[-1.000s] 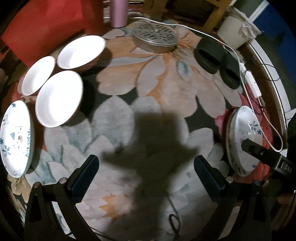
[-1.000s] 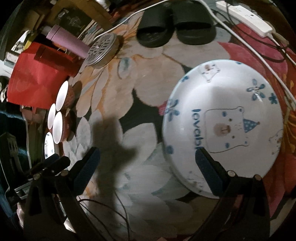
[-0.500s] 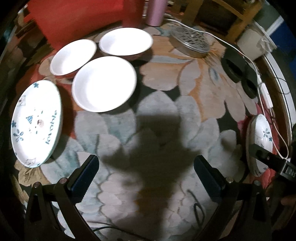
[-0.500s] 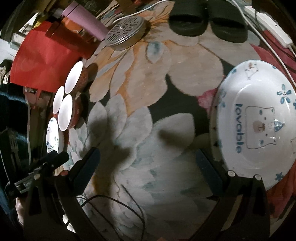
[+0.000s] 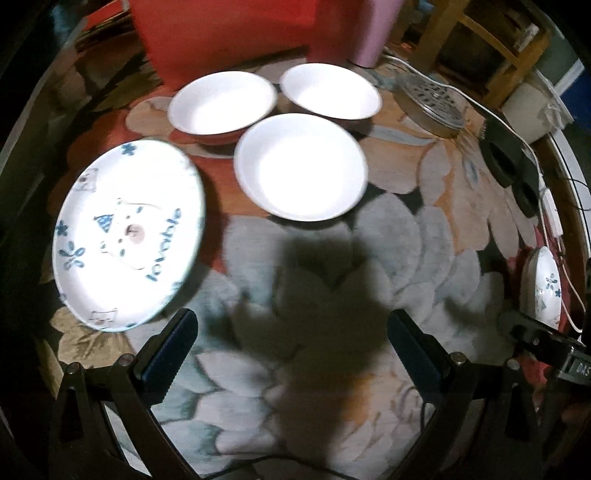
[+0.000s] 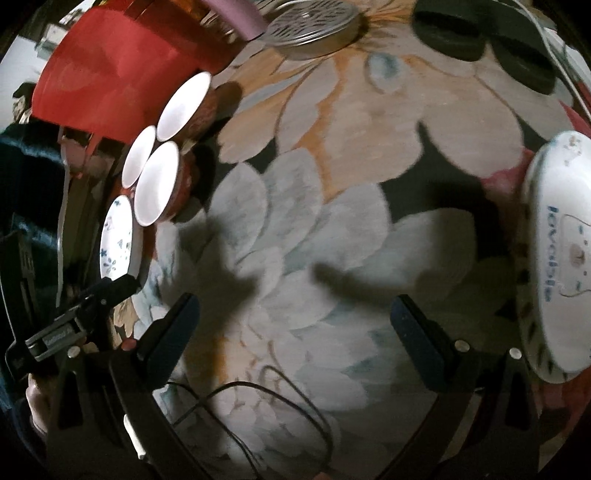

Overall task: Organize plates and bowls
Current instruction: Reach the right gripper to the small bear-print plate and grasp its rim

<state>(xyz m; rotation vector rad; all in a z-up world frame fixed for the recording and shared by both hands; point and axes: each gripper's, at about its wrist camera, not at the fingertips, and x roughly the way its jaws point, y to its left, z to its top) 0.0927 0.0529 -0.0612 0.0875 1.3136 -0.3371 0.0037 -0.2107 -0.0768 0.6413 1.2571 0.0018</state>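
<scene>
Three white bowls sit on the floral rug in the left wrist view: a near one [image 5: 301,166], a far-left one [image 5: 221,101] and a far-right one [image 5: 330,90]. A white bear-print plate [image 5: 127,232] lies left of them. A second bear-print plate [image 6: 561,251] lies at the right; it also shows in the left wrist view [image 5: 546,286]. My left gripper [image 5: 291,354] is open and empty, hovering over the rug just before the bowls. My right gripper [image 6: 295,343] is open and empty, left of the second plate.
A round metal perforated lid [image 5: 430,103], black slippers [image 5: 511,166], a white power strip [image 5: 552,214] with its cord, a red bag [image 5: 229,33] and a pink bottle [image 5: 371,33] ring the rug. A black cable [image 6: 258,410] lies near my right gripper.
My left gripper has swung left and forward toward the bowls and the left plate. My right gripper has moved left, away from the right plate. Both stayed open.
</scene>
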